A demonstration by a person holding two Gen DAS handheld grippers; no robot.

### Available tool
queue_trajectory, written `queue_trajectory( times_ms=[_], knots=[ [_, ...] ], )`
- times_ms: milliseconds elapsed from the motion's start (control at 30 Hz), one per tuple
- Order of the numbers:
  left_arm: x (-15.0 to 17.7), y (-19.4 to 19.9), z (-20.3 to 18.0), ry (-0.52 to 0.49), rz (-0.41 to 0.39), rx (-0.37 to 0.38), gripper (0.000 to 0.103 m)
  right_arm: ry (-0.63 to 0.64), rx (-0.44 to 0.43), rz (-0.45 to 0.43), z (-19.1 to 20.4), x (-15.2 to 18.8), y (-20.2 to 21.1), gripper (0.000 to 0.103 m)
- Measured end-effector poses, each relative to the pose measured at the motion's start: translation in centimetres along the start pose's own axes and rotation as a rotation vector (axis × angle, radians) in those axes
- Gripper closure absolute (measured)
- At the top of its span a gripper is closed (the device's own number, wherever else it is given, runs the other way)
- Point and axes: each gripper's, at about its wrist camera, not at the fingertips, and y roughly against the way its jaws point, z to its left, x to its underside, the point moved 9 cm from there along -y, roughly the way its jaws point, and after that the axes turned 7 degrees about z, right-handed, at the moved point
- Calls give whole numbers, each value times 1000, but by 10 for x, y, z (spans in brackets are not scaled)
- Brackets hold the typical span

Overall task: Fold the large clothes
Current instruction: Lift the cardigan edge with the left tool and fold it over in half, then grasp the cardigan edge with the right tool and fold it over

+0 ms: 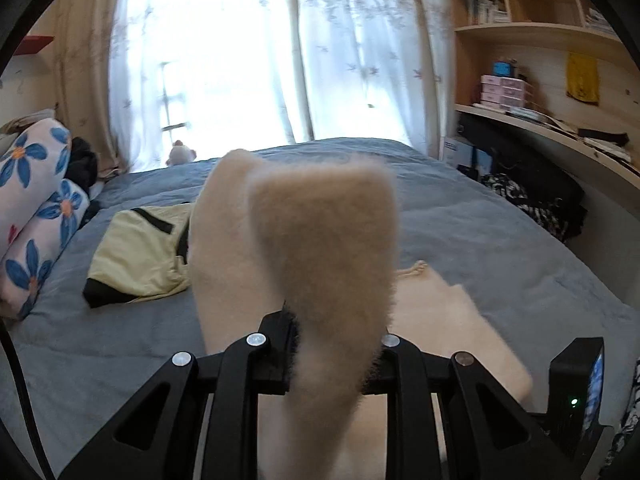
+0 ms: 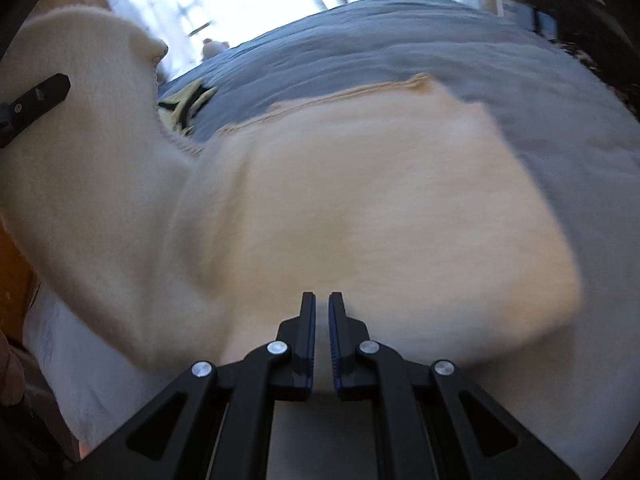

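Note:
A cream fuzzy sweater point(image 2: 360, 208) lies on the blue-grey bed point(image 2: 440, 40), partly folded. My left gripper point(image 1: 332, 344) is shut on a part of the sweater point(image 1: 320, 248) and holds it up above the bed; the fabric hides its fingertips. The lifted part shows at the left of the right wrist view, with a finger point(image 2: 36, 98) of the left gripper against it. My right gripper point(image 2: 322, 304) hovers just over the sweater's near edge, jaws almost together with a narrow gap and nothing between them.
A folded pale yellow garment with black trim point(image 1: 140, 256) lies on the bed point(image 1: 500, 240) to the left. Flowered pillows point(image 1: 36, 200) are at the far left. A desk with shelves point(image 1: 560, 136) runs along the right. Curtains point(image 1: 280, 52) cover the window behind.

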Motion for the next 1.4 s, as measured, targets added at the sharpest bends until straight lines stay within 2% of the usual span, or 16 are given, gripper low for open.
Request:
queue_trajectory(
  times_ms=[100, 200, 267, 333, 533, 567, 667, 700, 733, 833, 933, 1000, 1100, 1167, 1300, 1400],
  knots=[
    [7, -24, -55, -62, 30, 97, 84, -110, 107, -82, -61, -3, 32, 97],
    [34, -61, -105, -120, 124, 185, 84, -183, 183, -108, -107, -4, 47, 97],
    [60, -87, -127, -169, 189, 185, 84, -211, 223, -99, -126, -6, 46, 97],
    [79, -100, -140, -246, 189, 149, 83, -240, 218, -84, -139, -4, 43, 96],
    [82, -99, -137, -282, 193, 171, 80, -216, 190, -42, -138, 3, 29, 97],
    [81, -95, -136, -280, 210, 188, 72, -204, 181, -35, -134, 3, 27, 96],
    [84, -73, -140, -260, 251, 288, 31, -169, 161, -21, -124, -1, 26, 97],
    [83, -64, -139, -254, 247, 305, 23, -156, 153, -19, -120, -3, 29, 96],
    [83, -54, -138, -255, 241, 316, 21, -148, 149, -22, -118, -6, 33, 96],
    [82, -27, -127, -269, 224, 301, 21, -150, 128, -46, -112, -17, 49, 95],
    [73, -16, -104, -234, 222, 266, 21, -175, 55, -79, -104, -32, 68, 78],
    [66, -14, -78, -177, 239, 221, 21, -177, 4, -102, -96, -44, 79, 66],
    [60, -24, -27, -52, 292, 153, 21, -144, -54, -101, -77, -61, 88, 64],
    [62, -37, 4, 34, 333, 121, 21, -129, -96, -71, -66, -71, 83, 63],
    [79, -68, 54, 205, 439, 145, 21, -102, -156, 40, -52, -85, 55, 63],
    [95, -86, 76, 262, 492, 149, 21, -73, -167, 156, -47, -86, 25, 63]
  ],
)
